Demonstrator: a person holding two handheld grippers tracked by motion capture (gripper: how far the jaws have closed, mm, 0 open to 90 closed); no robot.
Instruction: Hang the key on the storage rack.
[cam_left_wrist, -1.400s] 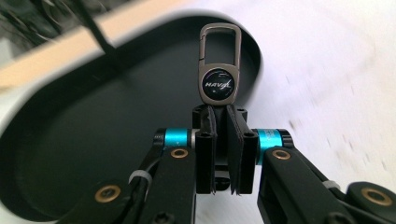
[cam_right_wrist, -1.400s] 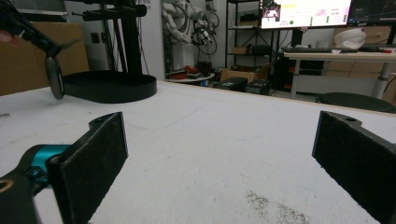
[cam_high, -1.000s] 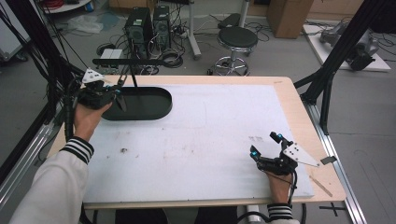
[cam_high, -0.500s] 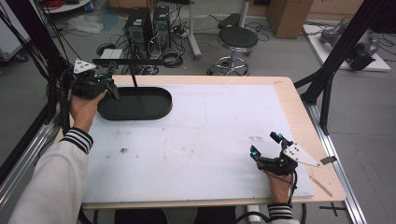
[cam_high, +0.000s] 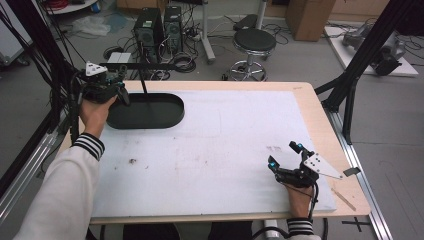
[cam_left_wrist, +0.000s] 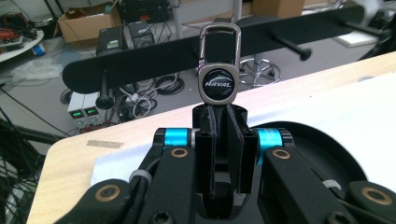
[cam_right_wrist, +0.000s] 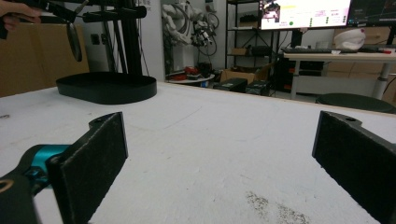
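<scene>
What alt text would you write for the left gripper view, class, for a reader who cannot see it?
The left tool is shut on a keychain with a metal clip and a round black badge, held upright. Behind it runs a black rack bar with pegs, above the wooden table edge.

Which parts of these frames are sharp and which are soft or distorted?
Left gripper view: the keychain and its NAVAL lettering are sharp, the rack bar behind slightly soft. Right gripper view: near jaws blurred, black tray clearer. High view: evenly lit, straight table edges bowed by the lens.
</scene>
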